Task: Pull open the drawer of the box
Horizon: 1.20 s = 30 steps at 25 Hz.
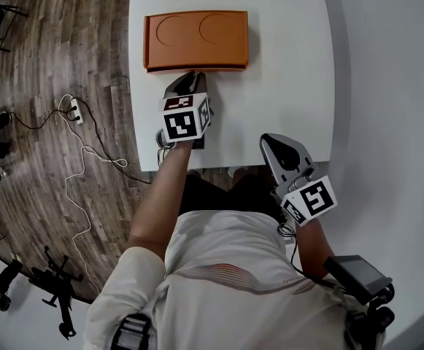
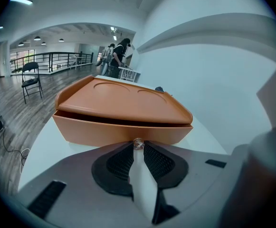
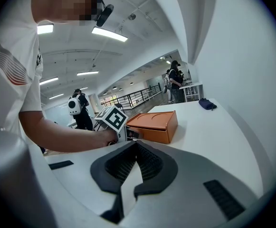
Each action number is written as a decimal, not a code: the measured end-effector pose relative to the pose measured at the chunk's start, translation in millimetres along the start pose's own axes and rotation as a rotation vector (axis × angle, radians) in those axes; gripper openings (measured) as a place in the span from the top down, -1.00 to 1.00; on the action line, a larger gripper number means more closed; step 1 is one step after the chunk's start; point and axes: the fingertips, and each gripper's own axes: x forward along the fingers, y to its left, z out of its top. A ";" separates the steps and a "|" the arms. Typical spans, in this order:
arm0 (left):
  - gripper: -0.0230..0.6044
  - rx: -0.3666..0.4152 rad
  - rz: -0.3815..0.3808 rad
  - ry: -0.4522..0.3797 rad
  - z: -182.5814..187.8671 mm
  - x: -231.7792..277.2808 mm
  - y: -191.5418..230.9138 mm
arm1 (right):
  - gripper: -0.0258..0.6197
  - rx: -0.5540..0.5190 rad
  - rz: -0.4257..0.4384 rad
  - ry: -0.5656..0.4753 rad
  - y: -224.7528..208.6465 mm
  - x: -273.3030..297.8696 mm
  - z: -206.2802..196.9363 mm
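Since the left gripper (image 1: 192,77) has its two dark ribbed pads pressed together on the small clear round knob (image 2: 138,143) at the middle of the drawer front (image 2: 104,129), the step in hand looks like the grip just before the pull. The flat orange plastic box (image 1: 195,39) lies on the white table (image 1: 284,64), well back from the near edge, with its long drawer side facing the person. A dark slit runs between the box's top panel, which bears two shallow round recesses, and the drawer front beneath it. The drawer itself seems to be in, or out by the barest margin; I cannot tell which. The right gripper (image 3: 137,145) hangs off to the side near the table's near edge, well apart from the box, its jaws together at the tips with nothing between them. What the next move calls for, I judge, is a straight draw toward the person, level with the table top, so that the drawer slides and does not bind. The knob is small and smooth, so the pinch could slip off it. The box is light and unbraced, so it may slide along with the drawer unless the idle gripper steadies it.
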 end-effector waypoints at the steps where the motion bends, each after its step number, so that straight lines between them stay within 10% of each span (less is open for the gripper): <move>1: 0.67 -0.005 0.000 0.003 -1.7 -1.5 -0.5 | 0.91 -0.001 0.001 -0.002 0.3 0.2 0.8; 30: 0.67 -0.031 0.038 0.045 -71.8 -24.5 -12.8 | 0.91 -0.031 0.064 -0.020 6.7 -13.4 -10.5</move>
